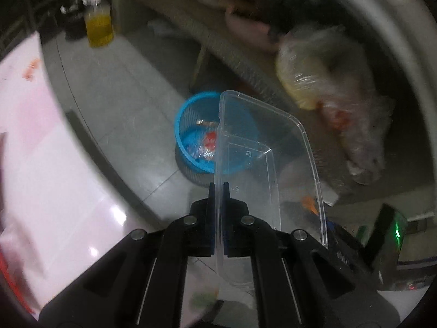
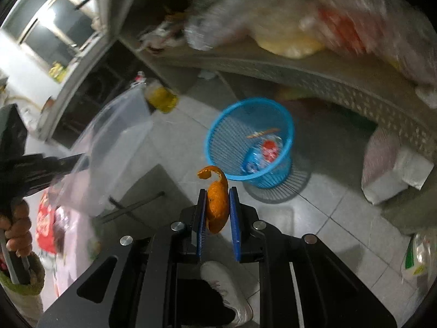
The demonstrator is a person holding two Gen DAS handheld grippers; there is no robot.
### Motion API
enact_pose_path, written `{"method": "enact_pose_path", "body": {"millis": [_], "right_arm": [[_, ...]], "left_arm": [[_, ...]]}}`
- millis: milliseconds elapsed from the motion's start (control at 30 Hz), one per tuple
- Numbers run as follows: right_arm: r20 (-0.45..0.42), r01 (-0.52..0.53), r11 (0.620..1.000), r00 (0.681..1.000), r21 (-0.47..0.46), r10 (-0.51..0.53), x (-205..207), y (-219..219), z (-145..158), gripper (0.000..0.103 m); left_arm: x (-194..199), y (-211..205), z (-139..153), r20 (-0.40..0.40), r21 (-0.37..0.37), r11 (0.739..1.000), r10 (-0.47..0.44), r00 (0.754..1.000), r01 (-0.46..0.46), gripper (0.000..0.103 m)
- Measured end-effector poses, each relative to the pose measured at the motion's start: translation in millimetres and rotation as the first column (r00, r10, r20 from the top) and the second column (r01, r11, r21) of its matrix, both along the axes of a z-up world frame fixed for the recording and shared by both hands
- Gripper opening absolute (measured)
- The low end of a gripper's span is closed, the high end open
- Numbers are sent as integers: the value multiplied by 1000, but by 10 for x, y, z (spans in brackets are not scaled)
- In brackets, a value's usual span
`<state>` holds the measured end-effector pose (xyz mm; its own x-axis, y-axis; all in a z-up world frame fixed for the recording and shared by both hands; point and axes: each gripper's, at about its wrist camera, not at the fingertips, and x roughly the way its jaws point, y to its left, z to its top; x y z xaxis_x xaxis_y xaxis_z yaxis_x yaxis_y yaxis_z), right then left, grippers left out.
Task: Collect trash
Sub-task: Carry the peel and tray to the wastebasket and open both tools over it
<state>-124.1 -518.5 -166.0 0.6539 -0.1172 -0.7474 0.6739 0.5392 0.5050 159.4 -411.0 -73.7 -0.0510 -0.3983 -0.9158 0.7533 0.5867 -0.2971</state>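
Two grippers each carry a piece of trash. At the lower centre of the left wrist view, the left gripper [image 1: 218, 191] is clamped on one wall of a clear plastic container [image 1: 262, 147], which stands on edge and reaches up toward mid-frame. At the lower centre of the right wrist view, the right gripper [image 2: 218, 196] pinches a curled orange peel [image 2: 217, 202] between its blue pads [image 2: 235, 218]. Beyond both, near mid-frame, a blue mesh basket [image 2: 250, 139] stands on the grey tiled floor [image 2: 327, 207], with wrappers lying inside. Farther off, along the upper right, plastic bags [image 1: 327, 82] lie on a woven shelf [image 2: 327, 82]. An oil bottle [image 1: 98, 24] stands at upper left.
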Motion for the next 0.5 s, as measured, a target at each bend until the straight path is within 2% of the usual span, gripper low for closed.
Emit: {"method": "enact_pose_path", "body": {"millis": [100,167,233,267,300,400,500], "right_arm": [[-19,33,999,999,41,-32,76,-158,-214,16],[-30,46,997,999,56,-44,104,-265,-324,16],[-46,61,996,997,72,-57,158,-357,-455,16],[-53,65,995,997,78,-61,190,-388,-506,16],[-63,68,994,996,82,-63,223,-430,-575,16],[-86,67,994,995,85,-59,315,-502,-716,16],[-107,63,994,993,88,-54,414,-558,-821,16]], "left_arm": [[114,-408,-325,-14,59,998,0,1000,1,2],[208,-680,-529,-34,62,998,6,999,-4,4],[284,-862,-672,-19,68,997,27,999,-26,22],[328,-945,-738,4,77,996,54,999,-54,44],[354,-950,-762,18,79,994,71,997,-72,52],[415,-944,-740,10,60,992,113,994,-113,52],[435,-795,-557,14,25,993,112,994,-112,55]]}}
